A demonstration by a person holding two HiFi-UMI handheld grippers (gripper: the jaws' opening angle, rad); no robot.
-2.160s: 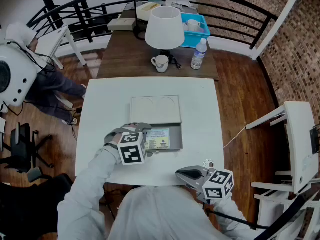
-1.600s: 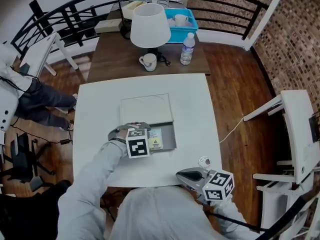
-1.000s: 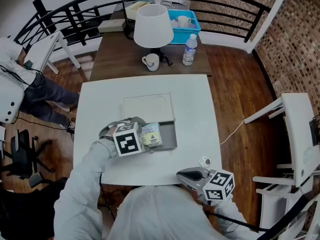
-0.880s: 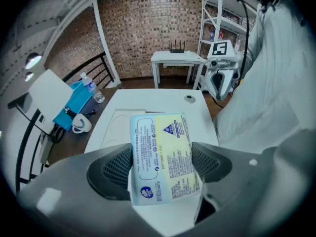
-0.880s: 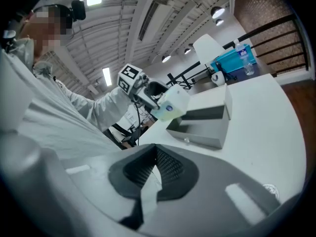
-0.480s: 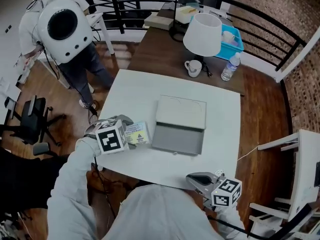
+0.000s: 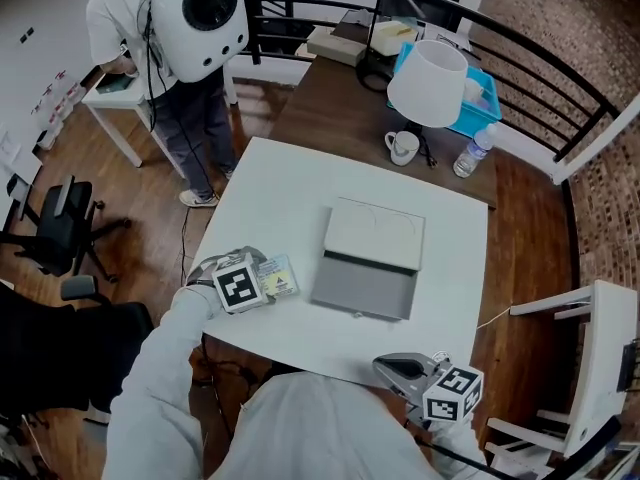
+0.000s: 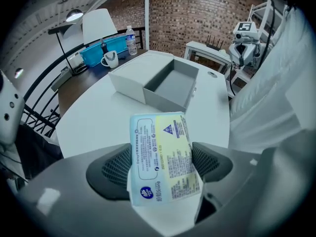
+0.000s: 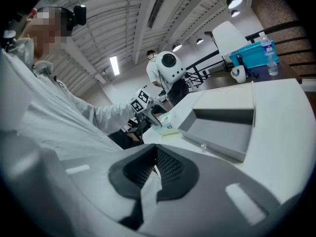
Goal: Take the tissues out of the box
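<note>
The grey-and-white box [image 7: 375, 234] sits mid-table with its grey drawer [image 7: 362, 290] pulled out toward me and nothing in it. My left gripper [image 7: 264, 277] is shut on the tissue pack [image 7: 279, 278], a flat blue-and-yellow printed packet, low over the table's front-left part, left of the box. In the left gripper view the tissue pack [image 8: 163, 157] stands pinched between the two pads, with the box [image 8: 158, 80] beyond it. My right gripper [image 7: 388, 367] hovers at the table's front edge, jaws shut and holding nothing; from the right gripper view the drawer [image 9: 224, 127] lies ahead.
Behind the white table [image 7: 300, 183] stands a brown desk with a lamp [image 7: 428, 81], a mug [image 7: 403, 147], a water bottle [image 7: 472, 154] and a blue bin [image 7: 482, 96]. A person with a white backpack [image 7: 200, 13] stands at back left. A white chair [image 7: 600, 338] is at right.
My left gripper closed on the tissue pack in the drawer, lifted it out and carried it left to the table's front-left part. The right gripper stayed put; the head view shifted.
</note>
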